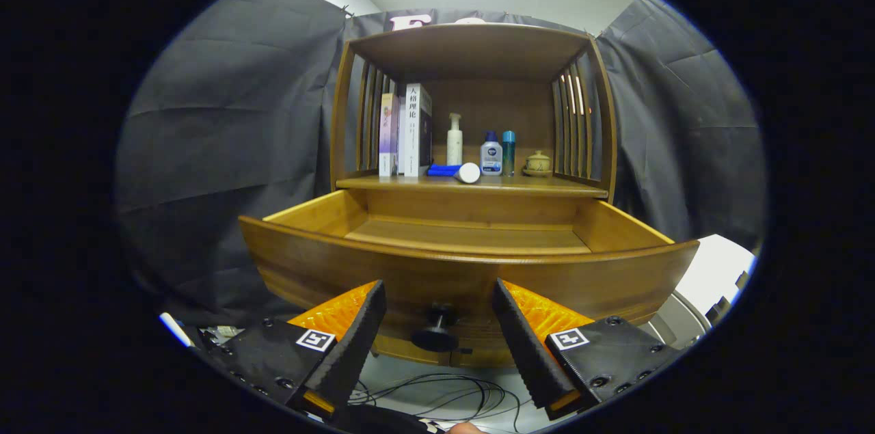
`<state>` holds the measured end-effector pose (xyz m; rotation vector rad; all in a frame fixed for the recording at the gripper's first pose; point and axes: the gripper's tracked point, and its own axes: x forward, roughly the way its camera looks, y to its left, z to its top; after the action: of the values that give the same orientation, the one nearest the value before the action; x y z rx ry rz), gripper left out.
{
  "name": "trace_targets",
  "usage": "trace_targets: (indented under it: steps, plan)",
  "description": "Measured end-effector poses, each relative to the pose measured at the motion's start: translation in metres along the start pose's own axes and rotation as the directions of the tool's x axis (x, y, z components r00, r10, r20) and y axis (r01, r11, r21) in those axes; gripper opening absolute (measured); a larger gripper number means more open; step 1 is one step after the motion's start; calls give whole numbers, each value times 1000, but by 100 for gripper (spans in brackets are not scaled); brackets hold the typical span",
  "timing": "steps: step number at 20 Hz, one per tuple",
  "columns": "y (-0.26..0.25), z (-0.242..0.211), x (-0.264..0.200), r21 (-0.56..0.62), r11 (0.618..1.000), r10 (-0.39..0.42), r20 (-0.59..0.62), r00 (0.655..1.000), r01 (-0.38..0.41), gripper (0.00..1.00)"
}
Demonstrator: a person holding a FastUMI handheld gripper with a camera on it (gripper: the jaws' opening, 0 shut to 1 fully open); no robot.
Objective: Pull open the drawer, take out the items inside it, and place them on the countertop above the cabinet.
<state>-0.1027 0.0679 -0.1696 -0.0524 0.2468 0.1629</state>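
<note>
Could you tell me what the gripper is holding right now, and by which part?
Nothing: the gripper is open, the drawer knob between its fingers, untouched.

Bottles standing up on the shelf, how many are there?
3: a white pump bottle, a white bottle with a blue cap beside it, then a teal bottle. A blue tube lies in front.
</note>
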Motion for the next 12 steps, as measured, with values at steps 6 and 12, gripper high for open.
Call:
trace_targets:
  steps: [6,12]
  plan:
    - [11,-32,18,-38,999,-8,3,1000,8,99]
    - [8,-30,22,-32,998,-61,48,997,62,98]
